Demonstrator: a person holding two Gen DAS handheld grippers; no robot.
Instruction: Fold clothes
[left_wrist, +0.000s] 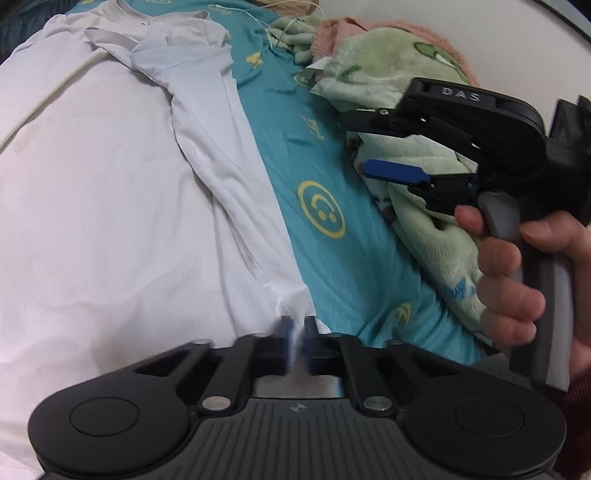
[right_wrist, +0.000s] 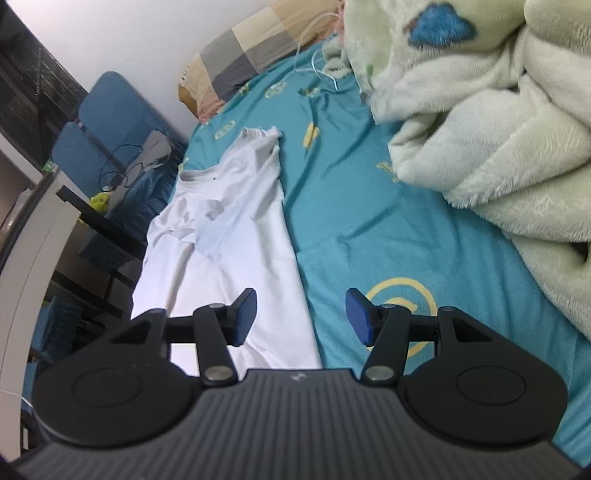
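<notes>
- The white cotton T-shirt (right_wrist: 236, 236) is laid lengthwise on the teal bedsheet printed with yellow smiley faces (right_wrist: 369, 206), its collar pointing toward the checked beige-and-grey pillow (right_wrist: 243, 55).
- One side of the shirt is seen folded inward over the body, the sleeve lying across the chest.
- The left claw (left_wrist: 297, 332) is closed on a bunched edge of the shirt; white fabric is pinched between its blue pads.
- The right claw (right_wrist: 301, 317) is held open above the shirt's edge, nothing being gripped; its handle is grasped by a hand (left_wrist: 517, 280).
- A fluffy pale-green blanket (right_wrist: 498, 122) is heaped beside the shirt, apart from it.
- A blue padded chair (right_wrist: 110, 122) is seen beside the bed.
</notes>
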